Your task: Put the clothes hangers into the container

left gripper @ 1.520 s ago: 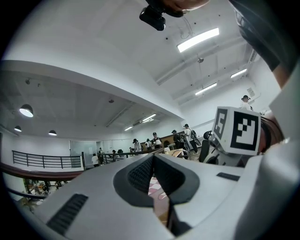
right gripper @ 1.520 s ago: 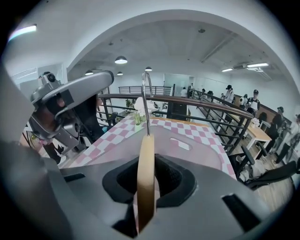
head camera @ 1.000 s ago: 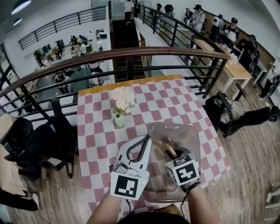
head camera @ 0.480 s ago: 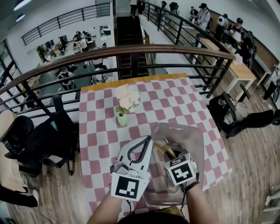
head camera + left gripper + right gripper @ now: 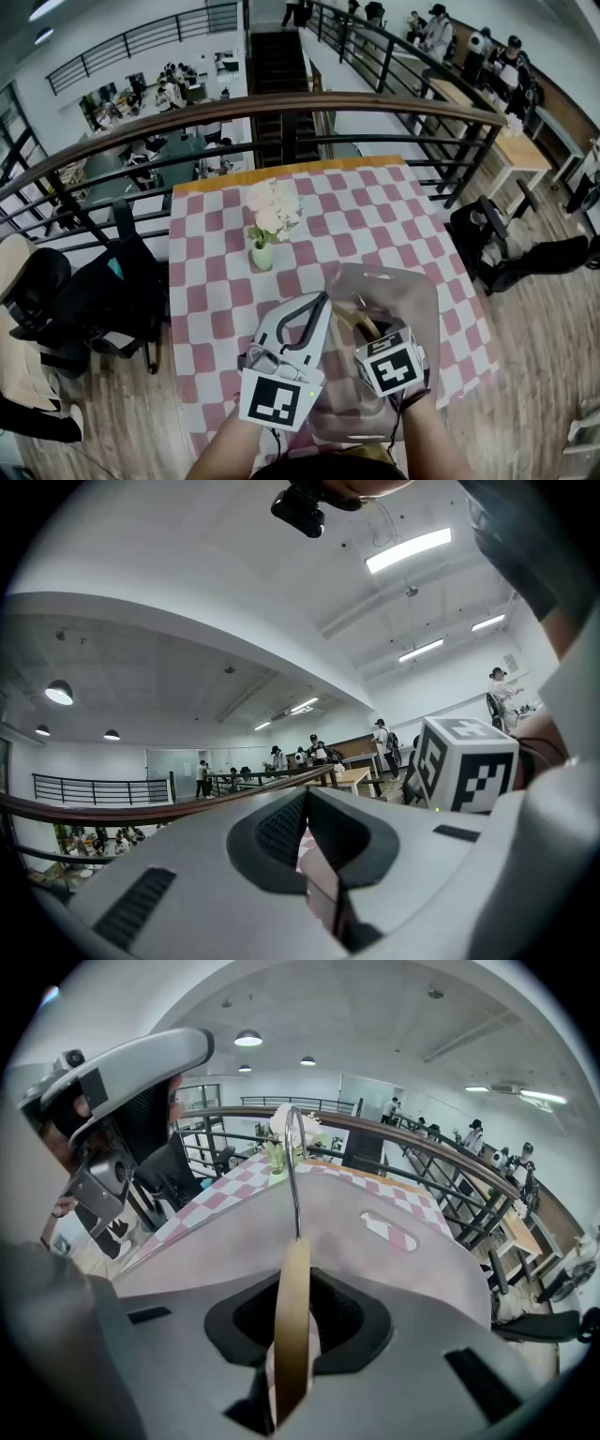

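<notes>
The right gripper pinches a hanger by the bag that the left gripper pinches; the hook could snag its rim.

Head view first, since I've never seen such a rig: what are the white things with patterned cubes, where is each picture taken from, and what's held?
No robot: a person holds a two-fingered gripper in each hand; the cubes are part of them. The head view looks down from the person's head; the other two cameras ride on the grippers. On the checked table stand a vase of flowers and a translucent container. The left gripper seems to pinch the container's edge; the right gripper is shut on a wooden hanger.
</notes>
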Motion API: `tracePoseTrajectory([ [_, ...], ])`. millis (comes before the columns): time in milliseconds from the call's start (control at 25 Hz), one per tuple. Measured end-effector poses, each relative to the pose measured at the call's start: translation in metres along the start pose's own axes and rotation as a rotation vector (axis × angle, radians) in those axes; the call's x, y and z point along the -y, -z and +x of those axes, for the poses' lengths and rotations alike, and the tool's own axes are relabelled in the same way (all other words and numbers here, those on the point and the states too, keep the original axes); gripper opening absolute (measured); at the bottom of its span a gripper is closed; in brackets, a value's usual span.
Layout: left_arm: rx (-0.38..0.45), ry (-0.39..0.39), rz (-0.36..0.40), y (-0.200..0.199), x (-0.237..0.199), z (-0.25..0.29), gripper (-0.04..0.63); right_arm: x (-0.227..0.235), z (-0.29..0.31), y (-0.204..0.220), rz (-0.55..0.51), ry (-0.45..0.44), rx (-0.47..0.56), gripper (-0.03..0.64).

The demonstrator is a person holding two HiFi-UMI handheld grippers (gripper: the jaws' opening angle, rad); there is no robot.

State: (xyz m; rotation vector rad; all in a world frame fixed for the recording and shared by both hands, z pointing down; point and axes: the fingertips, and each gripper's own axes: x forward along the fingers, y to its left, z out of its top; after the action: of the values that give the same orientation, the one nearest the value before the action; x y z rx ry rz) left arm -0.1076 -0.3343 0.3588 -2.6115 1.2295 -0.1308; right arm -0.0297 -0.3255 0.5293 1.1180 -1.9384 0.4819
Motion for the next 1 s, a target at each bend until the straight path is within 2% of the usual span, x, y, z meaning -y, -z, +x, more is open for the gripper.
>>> tracePoseTrajectory([
  [160, -0.007, -0.001, 0.004, 0.002, -0.002, -0.002, 0.009, -0.009, 0.002, 0.0, -0.018, -0.05, -0.011, 0.071],
  [320, -0.015, -0.001, 0.009, 0.002, -0.005, -0.004, 0.009, -0.026, 0.002, -0.001, 0.006, -0.14, -0.007, 0.114],
  [1000, 0.002, -0.002, -0.019, 0.001, -0.006, -0.01, 0.009, -0.059, 0.007, 0.009, -0.122, -0.134, -0.05, 0.14],
])
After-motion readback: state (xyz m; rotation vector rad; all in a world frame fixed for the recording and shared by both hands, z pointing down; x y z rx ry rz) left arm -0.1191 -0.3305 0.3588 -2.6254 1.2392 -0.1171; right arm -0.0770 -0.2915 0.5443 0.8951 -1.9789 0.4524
